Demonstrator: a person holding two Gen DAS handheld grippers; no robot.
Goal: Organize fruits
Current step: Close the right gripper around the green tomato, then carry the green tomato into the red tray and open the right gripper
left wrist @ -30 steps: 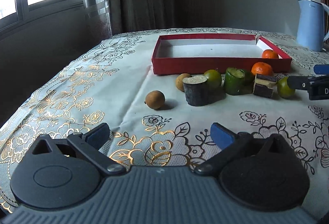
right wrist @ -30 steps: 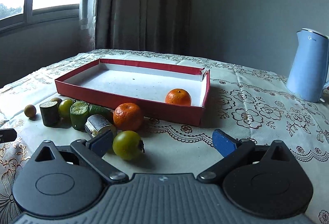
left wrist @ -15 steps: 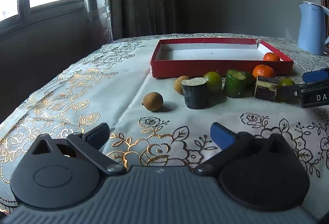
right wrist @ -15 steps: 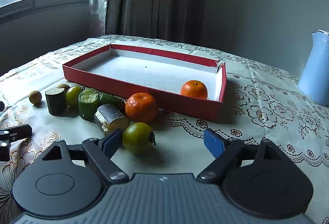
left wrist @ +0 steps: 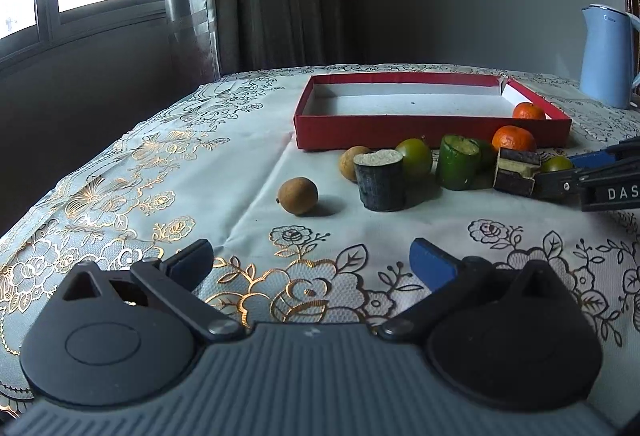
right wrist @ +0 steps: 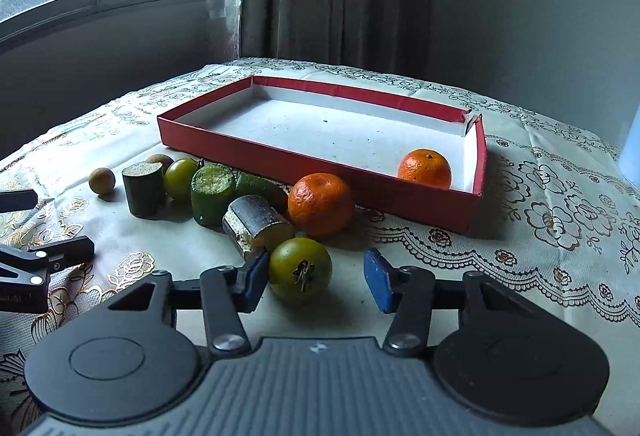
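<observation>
A red tray (right wrist: 476,172) holds one orange (right wrist: 425,168). In front of it lie a second orange (right wrist: 320,203), a green fruit (right wrist: 301,268), cut cane pieces (right wrist: 256,224), a green piece (right wrist: 212,194) and brown longans (right wrist: 101,180). My right gripper (right wrist: 316,278) is open, its fingers on either side of the green fruit, left pad (right wrist: 252,278) close to it. My left gripper (left wrist: 312,264) is open and empty above the cloth, short of a brown longan (left wrist: 298,195) and a dark cane piece (left wrist: 380,179). The tray also shows in the left view (left wrist: 400,132).
A light blue kettle (left wrist: 606,56) stands at the back right. The table carries a flowered cloth (left wrist: 160,172). A curtain and window lie behind the table's far edge. My right gripper shows at the right edge of the left view (left wrist: 592,176).
My right gripper has moved forward and its jaws have narrowed around the green fruit. My left gripper has drifted slightly closer to the fruit row.
</observation>
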